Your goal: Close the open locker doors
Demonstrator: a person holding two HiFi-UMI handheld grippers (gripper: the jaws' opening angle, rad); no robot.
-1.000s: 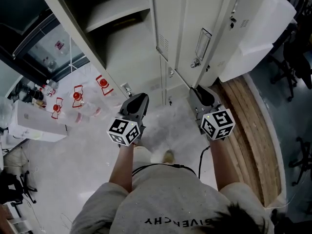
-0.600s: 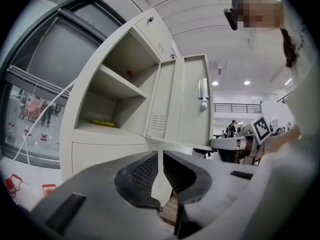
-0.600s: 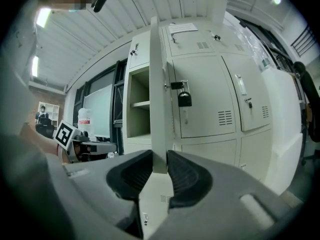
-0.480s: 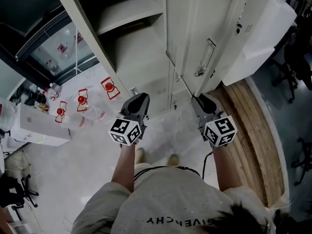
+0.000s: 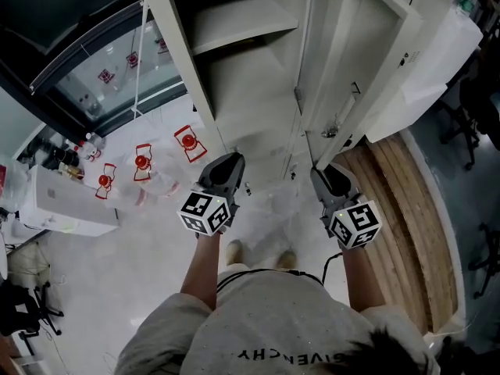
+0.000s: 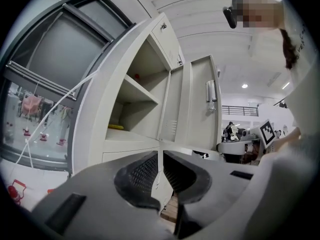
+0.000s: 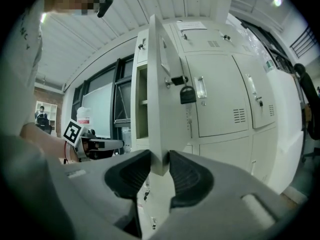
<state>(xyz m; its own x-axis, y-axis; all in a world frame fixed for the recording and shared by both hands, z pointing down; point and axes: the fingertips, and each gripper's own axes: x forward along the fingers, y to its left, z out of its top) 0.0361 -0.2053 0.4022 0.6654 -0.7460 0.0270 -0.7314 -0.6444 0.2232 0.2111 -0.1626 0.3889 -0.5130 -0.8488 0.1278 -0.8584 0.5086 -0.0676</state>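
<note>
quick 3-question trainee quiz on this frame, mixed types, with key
1. What stands between the right gripper's jaws? A) a shelf B) the edge of the open locker door C) nothing
2. True or false: the left gripper holds a door handle.
3. What black thing hangs on that door?
Key: 1 B, jaws opening round it; 2 false, nothing between its jaws; 3 a padlock.

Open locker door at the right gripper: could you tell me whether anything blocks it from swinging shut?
Nothing visible does. The right gripper, jaws opening, straddles the edge of the pale grey metal locker door, beside its open compartment.
</note>
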